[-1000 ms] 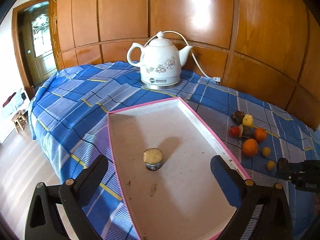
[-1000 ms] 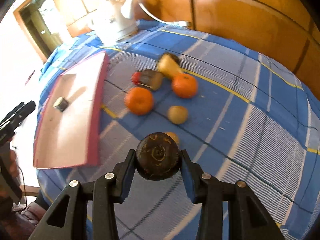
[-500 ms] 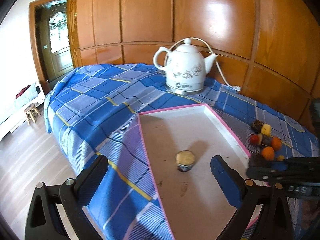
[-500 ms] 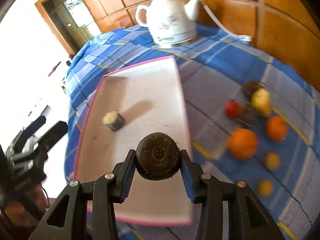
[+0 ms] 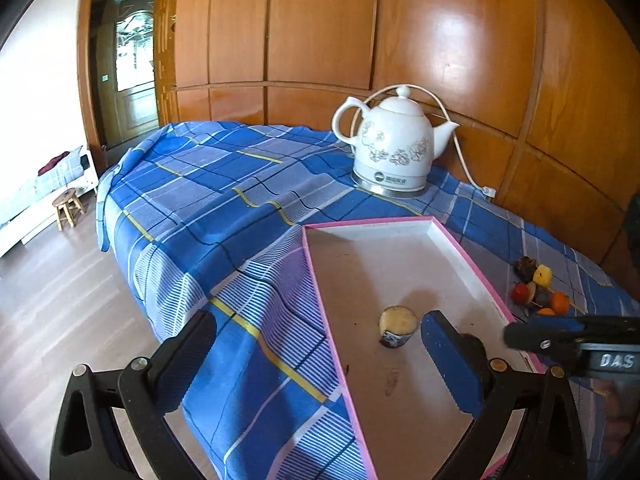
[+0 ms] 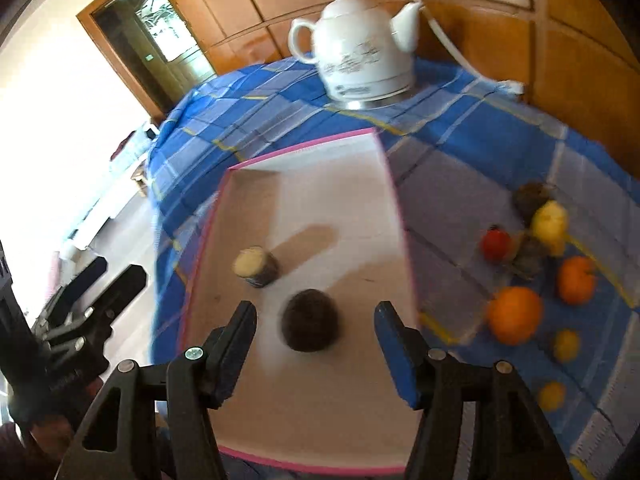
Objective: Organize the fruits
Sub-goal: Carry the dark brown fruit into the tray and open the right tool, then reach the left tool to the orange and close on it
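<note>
A pink-rimmed white tray (image 6: 320,200) lies on the blue checked cloth. In the right wrist view a dark round fruit (image 6: 310,322), blurred, sits in the tray between the jaws of my right gripper (image 6: 316,310). Those jaws are opening and their pads stand clear of the fruit. A short cut piece with a pale yellow top (image 6: 256,266) stands in the tray just beyond it. My left gripper (image 5: 316,328) is open and empty, straddling the left rim of the tray (image 5: 380,256), with the cut piece (image 5: 398,326) near its right finger.
Loose fruit lies on the cloth right of the tray: two oranges (image 6: 514,314), a red fruit (image 6: 496,244), a yellow one (image 6: 550,222) and small yellow ones (image 6: 566,344). A white kettle (image 5: 394,152) with its cord stands behind the tray. The table edge drops off at left.
My right gripper carried the dark fruit from the loose pile to over the tray, then its jaws spread and the fruit left them. The left gripper's view shifted left along the table edge.
</note>
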`<action>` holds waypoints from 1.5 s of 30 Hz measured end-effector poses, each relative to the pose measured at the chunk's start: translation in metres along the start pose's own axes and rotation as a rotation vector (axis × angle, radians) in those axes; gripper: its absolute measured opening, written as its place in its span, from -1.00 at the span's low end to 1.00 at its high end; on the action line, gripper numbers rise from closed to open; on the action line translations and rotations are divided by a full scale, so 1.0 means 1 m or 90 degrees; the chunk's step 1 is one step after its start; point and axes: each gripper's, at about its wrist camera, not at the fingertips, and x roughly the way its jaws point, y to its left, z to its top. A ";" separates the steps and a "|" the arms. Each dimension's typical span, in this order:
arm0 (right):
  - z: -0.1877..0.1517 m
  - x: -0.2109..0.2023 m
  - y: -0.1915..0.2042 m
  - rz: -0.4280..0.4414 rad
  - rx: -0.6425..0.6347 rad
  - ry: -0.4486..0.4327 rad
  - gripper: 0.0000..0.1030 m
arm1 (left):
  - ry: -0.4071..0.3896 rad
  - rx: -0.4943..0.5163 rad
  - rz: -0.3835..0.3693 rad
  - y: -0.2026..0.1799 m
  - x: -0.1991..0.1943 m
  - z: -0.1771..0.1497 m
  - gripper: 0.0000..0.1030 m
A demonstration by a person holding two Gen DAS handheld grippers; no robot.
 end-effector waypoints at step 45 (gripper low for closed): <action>-0.055 -0.095 -0.156 -0.169 0.136 -0.075 0.21 | 0.006 0.178 -0.067 -0.112 -0.014 -0.005 0.99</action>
